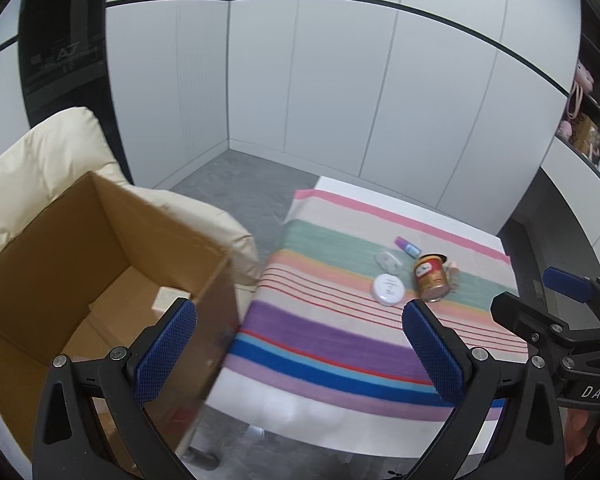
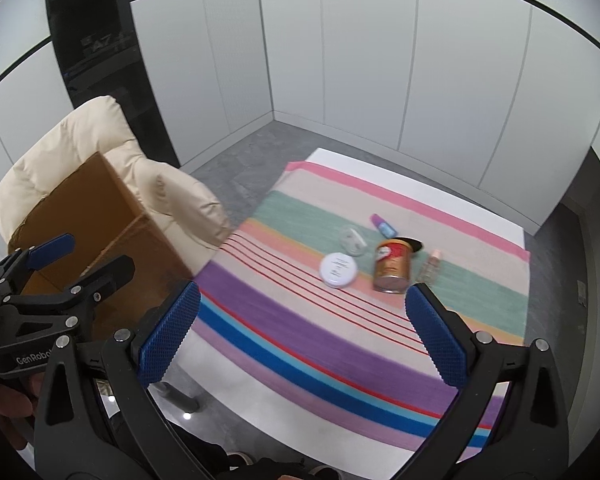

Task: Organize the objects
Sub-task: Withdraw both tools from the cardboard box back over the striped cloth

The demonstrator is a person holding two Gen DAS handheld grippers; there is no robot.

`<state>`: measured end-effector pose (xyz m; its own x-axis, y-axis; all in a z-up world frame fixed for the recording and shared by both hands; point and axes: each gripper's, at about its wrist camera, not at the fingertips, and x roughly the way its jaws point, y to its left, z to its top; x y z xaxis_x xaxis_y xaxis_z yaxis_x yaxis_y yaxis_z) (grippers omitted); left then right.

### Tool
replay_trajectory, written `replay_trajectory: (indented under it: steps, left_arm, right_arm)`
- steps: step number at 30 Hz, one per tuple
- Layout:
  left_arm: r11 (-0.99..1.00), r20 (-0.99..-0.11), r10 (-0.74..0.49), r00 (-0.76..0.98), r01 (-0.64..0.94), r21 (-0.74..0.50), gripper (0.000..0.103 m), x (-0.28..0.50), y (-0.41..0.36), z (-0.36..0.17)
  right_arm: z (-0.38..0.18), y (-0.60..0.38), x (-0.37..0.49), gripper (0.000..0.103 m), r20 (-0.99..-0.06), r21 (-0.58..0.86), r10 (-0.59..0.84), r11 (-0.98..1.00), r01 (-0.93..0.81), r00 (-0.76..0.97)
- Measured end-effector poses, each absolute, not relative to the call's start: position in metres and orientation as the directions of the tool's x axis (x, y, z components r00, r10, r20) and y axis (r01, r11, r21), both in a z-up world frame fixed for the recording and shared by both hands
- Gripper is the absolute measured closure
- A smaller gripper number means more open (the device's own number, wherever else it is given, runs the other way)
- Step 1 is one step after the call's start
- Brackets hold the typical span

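On the striped cloth (image 1: pixel 320 328) (image 2: pixel 300 320) lie a gold can on its side (image 1: pixel 432 278) (image 2: pixel 391 266), a white round compact (image 1: pixel 388 289) (image 2: pixel 338 269), a clear plastic piece (image 1: pixel 388 261) (image 2: pixel 351 240), a small purple-and-blue bottle (image 1: pixel 407 246) (image 2: pixel 383 226) and a slim pinkish bottle (image 2: pixel 432 264). An open cardboard box (image 1: pixel 100 264) (image 2: pixel 96 220) rests on a cream chair at the left. My left gripper (image 1: pixel 300 352) hangs open between box and table edge. My right gripper (image 2: pixel 304 332) is open above the cloth's near part. Both hold nothing.
The cream padded chair (image 1: pixel 32 168) (image 2: pixel 100 136) carries the box, left of the white table (image 1: pixel 332 428). A small pale block (image 1: pixel 170 299) lies inside the box. White wall panels stand behind. Shelves with items (image 1: pixel 596 136) are at the far right. Grey floor (image 2: pixel 244 160) lies between chair and table.
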<state>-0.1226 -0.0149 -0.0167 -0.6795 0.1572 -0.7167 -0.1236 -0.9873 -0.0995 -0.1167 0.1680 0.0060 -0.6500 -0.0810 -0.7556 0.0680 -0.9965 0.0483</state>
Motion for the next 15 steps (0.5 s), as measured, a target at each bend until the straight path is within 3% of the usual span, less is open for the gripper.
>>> replay_trajectory:
  steps: [15]
  left_arm:
    - [-0.971,-0.727,0.216,-0.651,-0.222,-0.089,0.0,-0.126,0.046,-0.021]
  right_arm:
    - [0.007,0.249,-0.096,0.0,-0.767,0.053,0.018,-0.994,-0.091,-0.642]
